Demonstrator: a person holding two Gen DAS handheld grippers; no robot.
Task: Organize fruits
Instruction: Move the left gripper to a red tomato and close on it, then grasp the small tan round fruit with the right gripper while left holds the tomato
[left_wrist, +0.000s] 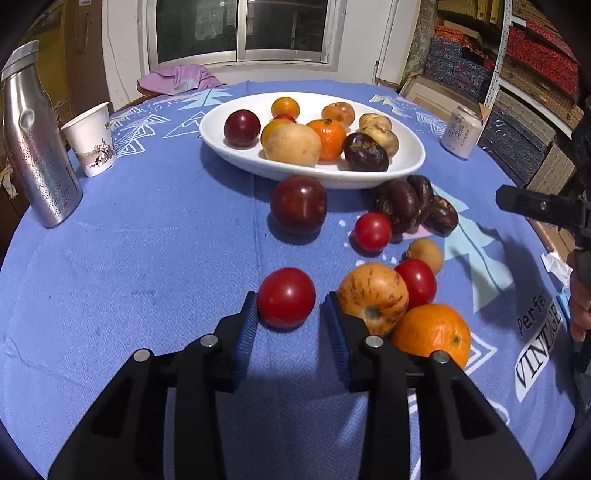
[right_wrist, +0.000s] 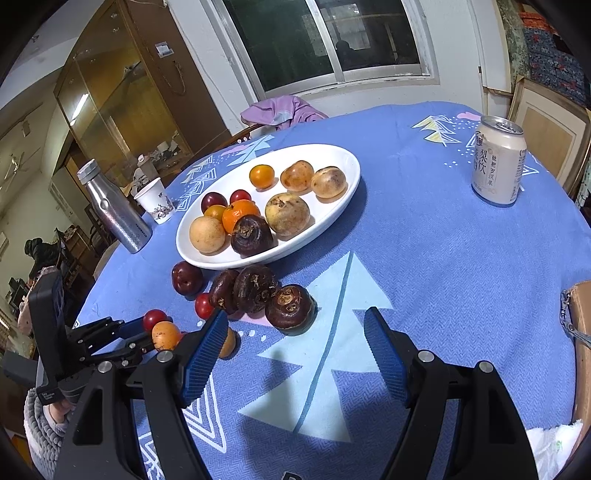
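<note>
The left tool (left_wrist: 290, 308) stood released around a round red tomato (left_wrist: 286, 297) near the surface's front edge; the right tool (right_wrist: 295, 345) hovered released, holding nothing.

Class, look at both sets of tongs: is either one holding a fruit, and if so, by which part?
Nothing is held. The left tongs stand open around a red tomato, not yet clamped; the right tongs are open and empty.

We read "Perfe" and "VINTAGE" printed on the blue tablecloth (left_wrist: 147, 229). The white drink can (right_wrist: 496, 162) carries Chinese characters, "梨饮" among them; the smaller print is unreadable.
</note>
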